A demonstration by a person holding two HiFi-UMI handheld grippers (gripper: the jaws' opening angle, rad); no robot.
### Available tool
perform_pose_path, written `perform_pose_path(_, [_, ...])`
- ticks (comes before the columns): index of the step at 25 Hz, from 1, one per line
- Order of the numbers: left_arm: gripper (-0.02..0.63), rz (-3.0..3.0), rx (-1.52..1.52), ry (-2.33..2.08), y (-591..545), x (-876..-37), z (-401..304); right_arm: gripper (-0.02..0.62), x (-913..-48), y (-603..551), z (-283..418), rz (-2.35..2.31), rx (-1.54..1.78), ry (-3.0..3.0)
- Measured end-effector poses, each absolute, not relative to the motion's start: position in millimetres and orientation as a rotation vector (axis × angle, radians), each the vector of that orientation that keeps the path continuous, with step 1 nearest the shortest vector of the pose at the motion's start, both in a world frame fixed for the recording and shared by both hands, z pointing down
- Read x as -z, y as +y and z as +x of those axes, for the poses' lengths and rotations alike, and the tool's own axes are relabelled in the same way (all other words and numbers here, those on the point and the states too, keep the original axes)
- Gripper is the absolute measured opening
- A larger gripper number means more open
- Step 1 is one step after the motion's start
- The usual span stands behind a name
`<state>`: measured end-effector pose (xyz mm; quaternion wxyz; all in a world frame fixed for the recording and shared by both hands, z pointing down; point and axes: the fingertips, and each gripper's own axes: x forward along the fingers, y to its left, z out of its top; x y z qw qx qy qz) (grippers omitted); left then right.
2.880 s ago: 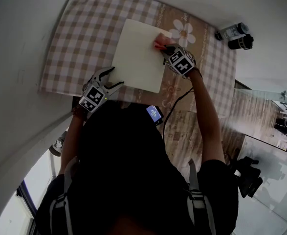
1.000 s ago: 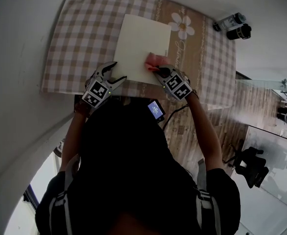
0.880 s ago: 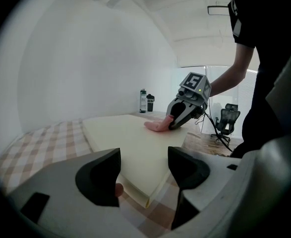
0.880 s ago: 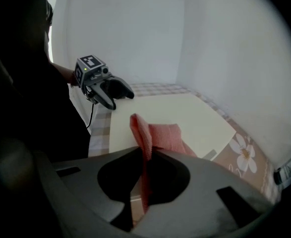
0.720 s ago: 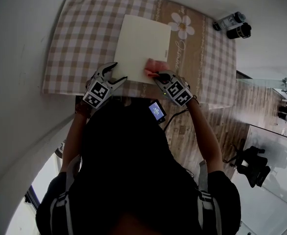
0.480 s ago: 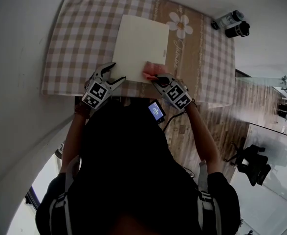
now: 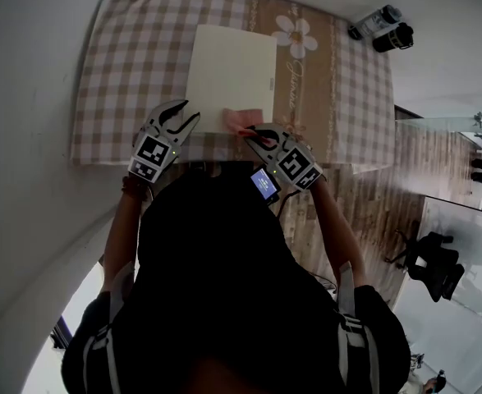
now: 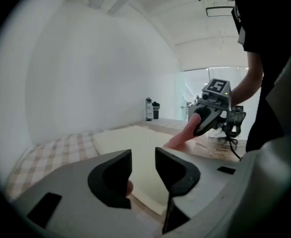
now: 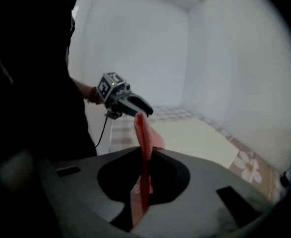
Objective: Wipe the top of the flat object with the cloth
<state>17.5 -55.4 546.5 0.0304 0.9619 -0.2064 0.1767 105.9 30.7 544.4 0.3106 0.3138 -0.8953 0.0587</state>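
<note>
The cream board (image 7: 228, 76) lies flat on the checked desk (image 7: 126, 72). At the board's near edge, the right tongs (image 7: 257, 135) are clamped on the pink cloth (image 7: 242, 122), whose tip touches the board. At the board's near left corner, the left tongs (image 7: 179, 117) are half open and closing, gripping nothing.

walls (image 7: 27, 97): plain white | floor (image 7: 372, 195): wood planks | tablecloth (image 7: 117, 64): beige check | office chair (image 7: 435, 267): black, possibly

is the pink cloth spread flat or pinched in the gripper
Pinched: the right gripper clamps the pink cloth, which stands folded between its jaws.
</note>
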Motion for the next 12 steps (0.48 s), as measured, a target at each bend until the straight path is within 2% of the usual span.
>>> perform_pose_path(2, [0.091,2.972,-0.44,-0.802,-78.2,-522.2,13.7,0.018,-511.9,1.6,103.7,1.005,-0.092,-2.429])
perform_pose_path(5, [0.02,2.95,-0.293,-1.032,-94.1,-490.1,4.7,0.018,-471.5,-23.1,102.6,1.254,-0.013,-2.499])
perform_pose_path(8, [-0.006,2.914,-0.195,-1.17,-109.0,-472.9,1.3,0.018,-445.5,-48.9,104.9,1.459,0.039,-2.54])
perform_pose_path(12, [-0.006,2.864,-0.143,-1.272,-114.9,-467.9,-1.7,0.017,-433.6,-67.6,103.9,1.688,0.038,-2.551])
